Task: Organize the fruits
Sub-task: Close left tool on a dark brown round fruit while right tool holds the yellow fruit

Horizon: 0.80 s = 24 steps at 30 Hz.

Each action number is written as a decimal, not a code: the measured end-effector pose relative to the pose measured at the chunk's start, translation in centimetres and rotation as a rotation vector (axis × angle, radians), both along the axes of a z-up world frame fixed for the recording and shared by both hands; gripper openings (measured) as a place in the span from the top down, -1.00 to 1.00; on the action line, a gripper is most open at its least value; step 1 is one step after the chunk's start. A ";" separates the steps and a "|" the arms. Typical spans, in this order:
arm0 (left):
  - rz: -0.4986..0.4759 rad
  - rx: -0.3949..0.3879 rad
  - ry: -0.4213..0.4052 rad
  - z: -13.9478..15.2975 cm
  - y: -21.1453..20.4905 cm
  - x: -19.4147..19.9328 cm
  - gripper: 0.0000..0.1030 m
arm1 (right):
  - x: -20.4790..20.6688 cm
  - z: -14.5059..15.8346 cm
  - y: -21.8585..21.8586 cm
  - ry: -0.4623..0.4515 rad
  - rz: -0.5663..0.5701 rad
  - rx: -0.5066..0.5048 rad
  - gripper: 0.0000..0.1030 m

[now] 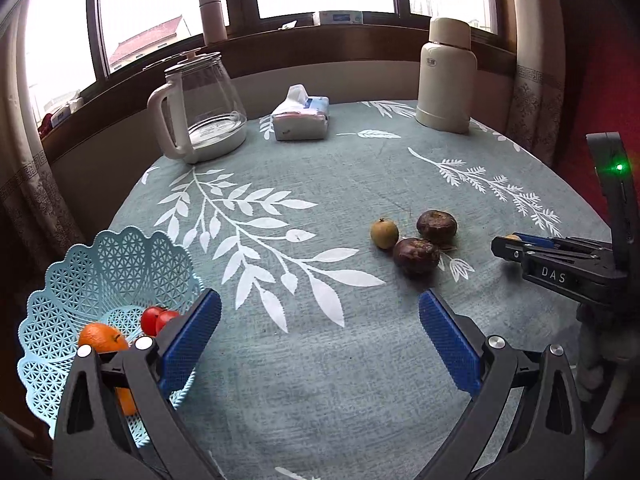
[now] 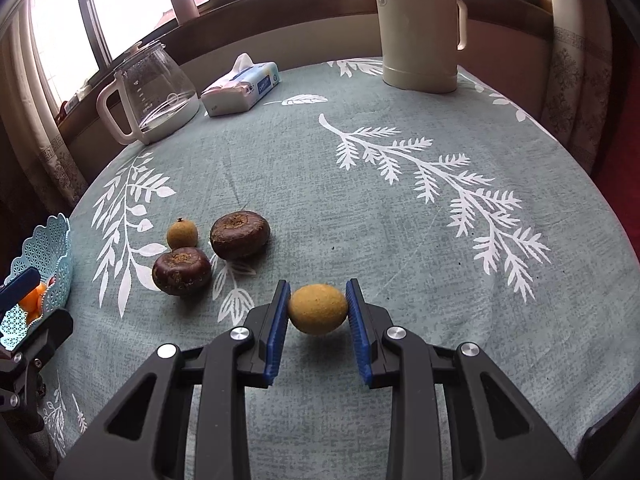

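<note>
Now our right gripper (image 2: 318, 312) pinches the small round yellow-brown fruit (image 2: 318, 309) while left fingers (image 1: 192, 336) gape wide, so we lift gently toward the pale blue lattice plastic basket (image 1: 116, 256).

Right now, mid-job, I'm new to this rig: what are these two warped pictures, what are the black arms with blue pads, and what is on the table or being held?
There is no robot: a person holds a two-finger gripper in each hand, and a wide-angle camera on each looks forward along its fingers, bending the scene. In the left view, the left gripper has its jaws wide apart and empty, beside the pale blue lattice plastic basket, which holds an orange fruit and something red. In the right view, the right gripper has its jaws on either side of a small round yellow-brown fruit. A matching small fruit and two dark brown flattened fruits lie on the grey-green leaf-print tablecloth. Further back stand a glass kettle, a tissue pack and a cream flask.
</note>
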<state>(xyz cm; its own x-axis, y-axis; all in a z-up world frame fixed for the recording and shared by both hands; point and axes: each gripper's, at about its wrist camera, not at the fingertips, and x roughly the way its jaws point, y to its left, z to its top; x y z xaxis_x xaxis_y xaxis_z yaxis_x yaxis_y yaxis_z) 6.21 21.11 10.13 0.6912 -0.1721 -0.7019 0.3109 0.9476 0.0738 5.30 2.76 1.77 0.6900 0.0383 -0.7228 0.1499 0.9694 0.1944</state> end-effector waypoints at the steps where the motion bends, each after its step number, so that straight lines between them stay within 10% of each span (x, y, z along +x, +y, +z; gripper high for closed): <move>1: -0.012 -0.003 0.010 -0.3 -0.5 0.4 -0.96 | 0.0 -0.1 0.0 0.003 0.000 0.003 0.44; 24: -0.184 -0.030 0.177 -4.7 -7.1 5.3 -0.09 | 0.0 -0.7 -0.6 0.014 0.001 0.060 0.44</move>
